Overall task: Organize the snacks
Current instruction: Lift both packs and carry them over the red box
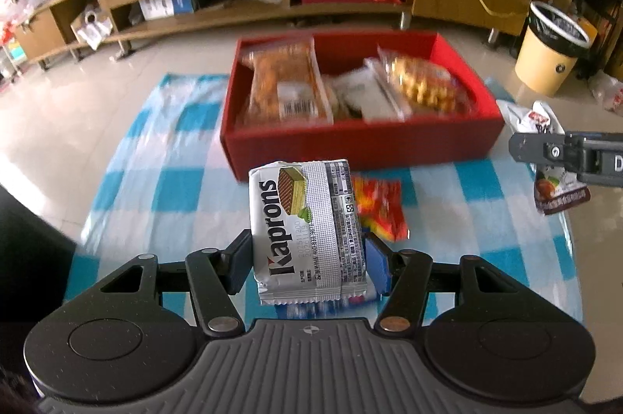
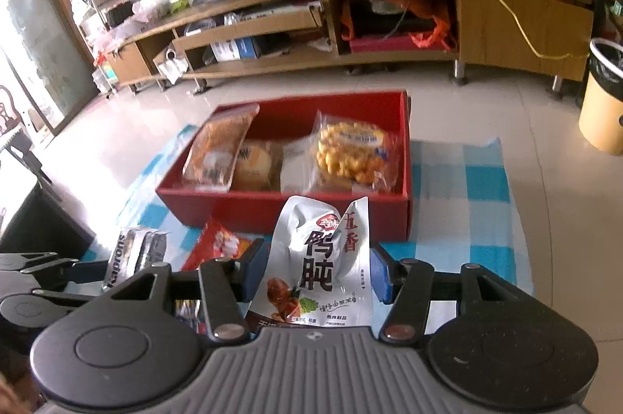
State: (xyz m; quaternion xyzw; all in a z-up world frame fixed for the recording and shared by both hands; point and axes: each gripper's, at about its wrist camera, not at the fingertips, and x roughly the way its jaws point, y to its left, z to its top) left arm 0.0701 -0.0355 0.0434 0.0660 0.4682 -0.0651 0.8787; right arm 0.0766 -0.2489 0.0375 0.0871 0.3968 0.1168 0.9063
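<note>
My left gripper [image 1: 307, 260] is shut on a silver Kaprons wafer pack [image 1: 307, 231], held upright above the blue checked cloth [image 1: 171, 188], in front of the red box [image 1: 358, 145]. My right gripper [image 2: 317, 276] is shut on a white duck-gizzard snack pouch [image 2: 323, 262], held up before the red box [image 2: 288, 207]. The box holds several snack bags, among them a long orange-brown pack [image 1: 286, 83] and a yellow puffed-snack bag [image 2: 350, 151]. A red snack packet [image 1: 379, 206] lies on the cloth near the box. The right gripper shows at the right edge of the left wrist view [image 1: 521, 145].
A long wooden TV stand [image 2: 389, 60] with cluttered shelves runs along the back. A yellow bin [image 1: 549, 52] with a black liner stands on the tiled floor at the right. A dark object [image 2: 35, 219] stands at the left.
</note>
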